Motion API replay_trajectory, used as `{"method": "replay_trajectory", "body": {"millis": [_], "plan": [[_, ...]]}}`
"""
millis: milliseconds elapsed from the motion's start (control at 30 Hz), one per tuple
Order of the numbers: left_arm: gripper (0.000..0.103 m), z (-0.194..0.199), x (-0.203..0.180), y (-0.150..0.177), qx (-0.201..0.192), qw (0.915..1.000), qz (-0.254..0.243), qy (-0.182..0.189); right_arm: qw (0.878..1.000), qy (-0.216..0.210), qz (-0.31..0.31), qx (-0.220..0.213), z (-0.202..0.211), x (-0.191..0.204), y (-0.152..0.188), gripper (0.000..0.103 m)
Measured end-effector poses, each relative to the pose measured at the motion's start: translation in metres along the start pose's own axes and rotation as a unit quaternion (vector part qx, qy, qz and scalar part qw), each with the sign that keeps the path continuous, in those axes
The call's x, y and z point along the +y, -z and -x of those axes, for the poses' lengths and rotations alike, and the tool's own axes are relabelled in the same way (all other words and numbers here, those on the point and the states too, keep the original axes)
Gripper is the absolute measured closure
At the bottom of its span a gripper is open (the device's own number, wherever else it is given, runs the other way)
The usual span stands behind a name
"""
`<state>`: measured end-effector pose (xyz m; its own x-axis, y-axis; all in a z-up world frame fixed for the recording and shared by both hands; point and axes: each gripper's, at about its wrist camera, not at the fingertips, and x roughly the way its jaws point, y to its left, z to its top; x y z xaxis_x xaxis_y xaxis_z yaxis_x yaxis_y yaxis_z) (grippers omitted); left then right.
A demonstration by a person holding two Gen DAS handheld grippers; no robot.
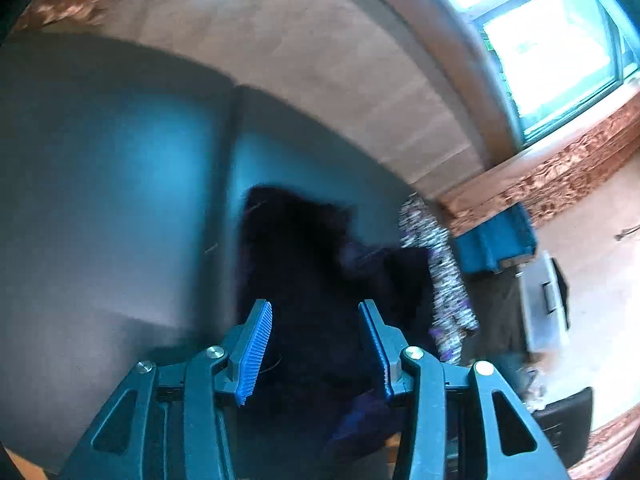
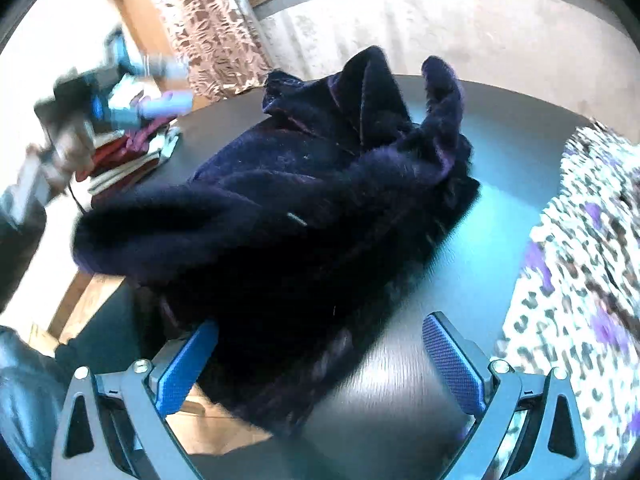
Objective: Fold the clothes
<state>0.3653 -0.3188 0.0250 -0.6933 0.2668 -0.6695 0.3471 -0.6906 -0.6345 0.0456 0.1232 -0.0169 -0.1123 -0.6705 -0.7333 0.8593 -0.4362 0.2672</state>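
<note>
Garment: a dark navy fleece garment [image 2: 304,216] lies bunched in a heap on the dark table [image 2: 480,264]; its near end hangs over the table's front edge; folds and a collar-like flap stand up at the far end; in the left wrist view the same heap [image 1: 304,272] is a blurred dark mass ahead of the fingers.

Left gripper: the left gripper [image 1: 316,344] is tilted down over the garment; its two blue-padded fingers [image 1: 256,352] stand apart with nothing pinched; the fleece shows in the gap beyond them, not pressed by either pad.

Right gripper: the right gripper [image 2: 320,364] has its fingers spread wide; the left pad [image 2: 188,364] sits just beside the hanging end of the garment, touch or not I cannot tell; the other pad is over bare tabletop; nothing is gripped.

Other cloth: a white cloth with dark spots and purple blotches [image 2: 580,280] lies on the table's right side, apart from the navy heap; a stack of folded red and white clothes [image 2: 132,156] sits at the far left corner.

Surroundings: pale carpet [image 1: 320,60] beyond the table; a bright window [image 1: 548,40]; a blue box [image 1: 496,244] on the floor, blurred.
</note>
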Motion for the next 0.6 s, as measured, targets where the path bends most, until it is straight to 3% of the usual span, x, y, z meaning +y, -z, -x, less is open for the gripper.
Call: {"method": "replay_trajectory", "body": {"millis": [100,200,333,433,533,600], "plan": [[0.059,-0.005,0.01,0.024,0.005,0.9999,-0.006,0.014,0.999,0.006,0.025,-0.026,0.027,0.025,-0.01,0.0],[0.059,-0.014,0.014,0.042,0.015,0.9993,-0.006,0.034,0.998,-0.043,0.044,-0.033,0.037,0.052,-0.022,0.0],[0.058,-0.028,-0.005,0.057,0.018,0.9971,-0.055,0.05,0.996,-0.071,0.05,0.01,0.014,0.084,-0.031,0.0],[0.057,-0.034,-0.026,0.064,0.017,0.9925,-0.102,0.064,0.997,-0.073,0.028,0.013,-0.003,0.088,-0.029,0.0],[0.057,-0.054,-0.043,0.079,0.05,0.9854,-0.158,0.041,0.997,-0.072,-0.017,0.019,-0.03,0.076,-0.025,0.0],[0.058,-0.071,-0.052,0.093,0.076,0.9767,-0.2,0.01,0.997,-0.038,-0.039,0.049,-0.049,0.064,-0.01,0.0]]}}
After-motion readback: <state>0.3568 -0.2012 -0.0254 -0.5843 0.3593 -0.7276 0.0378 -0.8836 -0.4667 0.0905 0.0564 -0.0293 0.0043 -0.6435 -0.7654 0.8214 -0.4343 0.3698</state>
